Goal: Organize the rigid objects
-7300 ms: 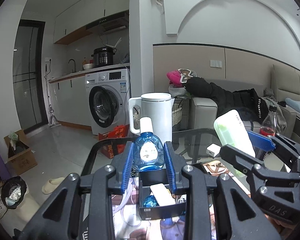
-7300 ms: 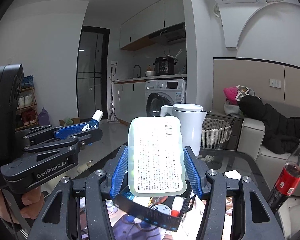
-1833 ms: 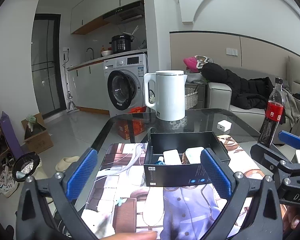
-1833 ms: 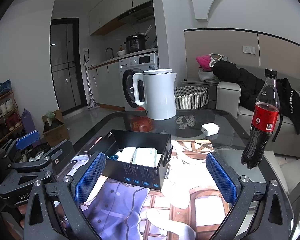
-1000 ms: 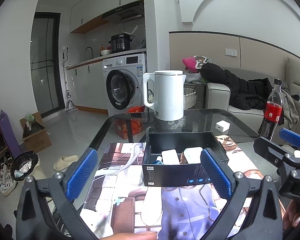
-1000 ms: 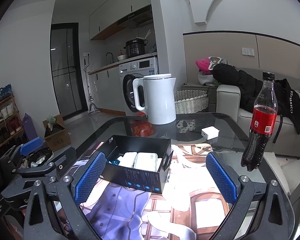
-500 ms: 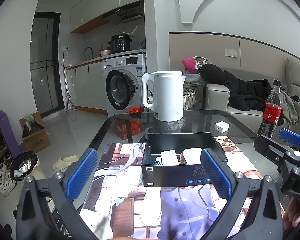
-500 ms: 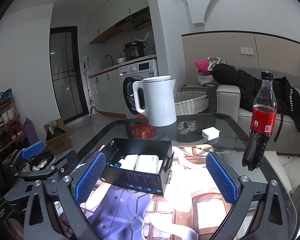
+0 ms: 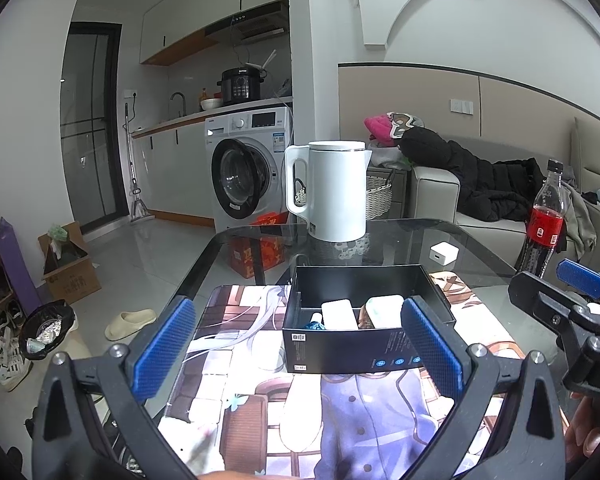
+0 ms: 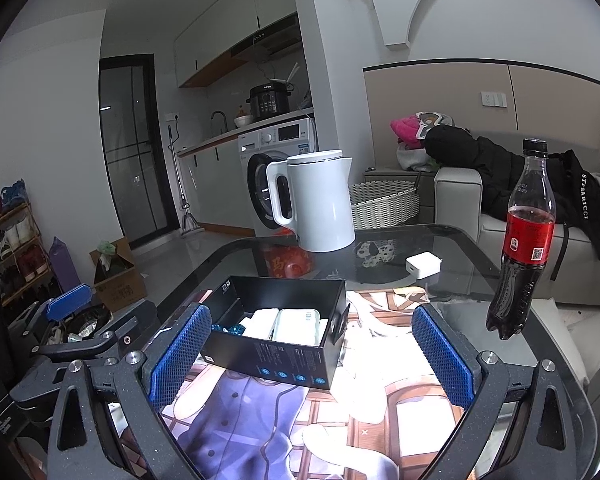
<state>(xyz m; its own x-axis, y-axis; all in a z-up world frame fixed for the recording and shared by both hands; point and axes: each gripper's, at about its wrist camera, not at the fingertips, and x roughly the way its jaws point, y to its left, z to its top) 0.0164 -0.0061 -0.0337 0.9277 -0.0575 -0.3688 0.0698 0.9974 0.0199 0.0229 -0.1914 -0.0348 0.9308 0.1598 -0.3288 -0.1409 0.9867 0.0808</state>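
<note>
A black open box [image 9: 360,350] sits on the printed mat [image 9: 260,408] on the glass table; it also shows in the right wrist view [image 10: 284,362]. Inside lie a white container [image 9: 338,314], a pale green one [image 9: 384,308] and a blue bottle [image 9: 312,325], seen again in the right wrist view as white [image 10: 262,322], pale green [image 10: 296,326] and blue [image 10: 226,329]. My left gripper [image 9: 300,354] is open and empty, held back from the box. My right gripper [image 10: 308,354] is open and empty, also short of the box.
A white kettle [image 9: 332,196] stands behind the box. A cola bottle [image 10: 524,240] stands at the table's right. A small white charger [image 10: 422,265] lies on the glass. The other gripper shows at the right edge [image 9: 572,312] and the left edge [image 10: 72,332].
Earlier each gripper held a bottle over the box; now both are open and empty and the items lie in the box. In the last second both have drawn back slightly.
</note>
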